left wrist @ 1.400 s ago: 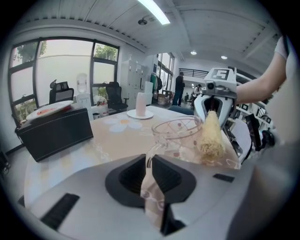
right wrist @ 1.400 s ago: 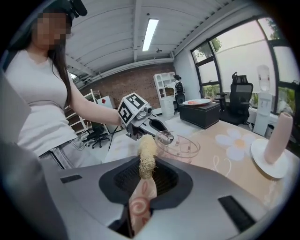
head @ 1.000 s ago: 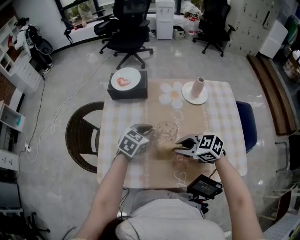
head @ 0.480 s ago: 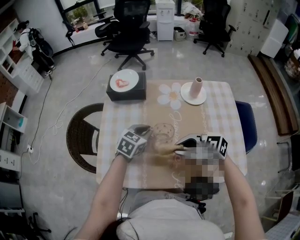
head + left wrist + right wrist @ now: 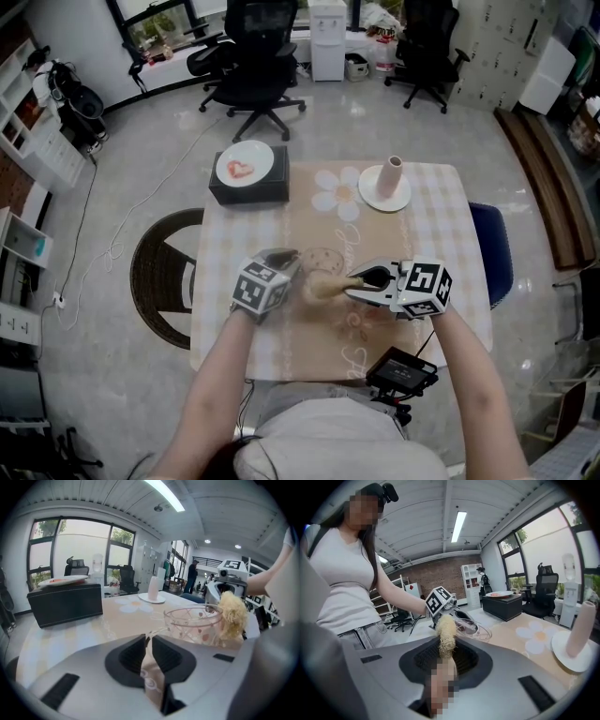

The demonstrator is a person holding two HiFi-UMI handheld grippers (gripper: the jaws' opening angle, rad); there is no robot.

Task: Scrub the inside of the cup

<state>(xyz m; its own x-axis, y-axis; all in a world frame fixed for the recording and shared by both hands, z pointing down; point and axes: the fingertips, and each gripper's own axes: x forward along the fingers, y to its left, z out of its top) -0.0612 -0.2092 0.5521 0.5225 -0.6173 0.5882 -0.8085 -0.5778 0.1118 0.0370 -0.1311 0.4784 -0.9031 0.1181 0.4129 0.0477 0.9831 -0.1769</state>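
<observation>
Pinches glass cup [image 5: 194,625] in near-closed left gripper [image 5: 147,641], clamps loofah brush [image 5: 446,637] handle in right gripper [image 5: 445,663], bristles at cup rim.

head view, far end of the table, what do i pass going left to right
black box with a plate on top → flower print on the cloth → vase standing on a white saucer

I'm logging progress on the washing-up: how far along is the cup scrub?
Set up: the left gripper is clamped on the glass cup at its edge, steadying it, and the right gripper grips the loofah brush. In hand: the brush head sits at the cup's rim, not down inside. Left: working it round the inside; whether any scrubbing has happened, the pictures cannot show.
</observation>
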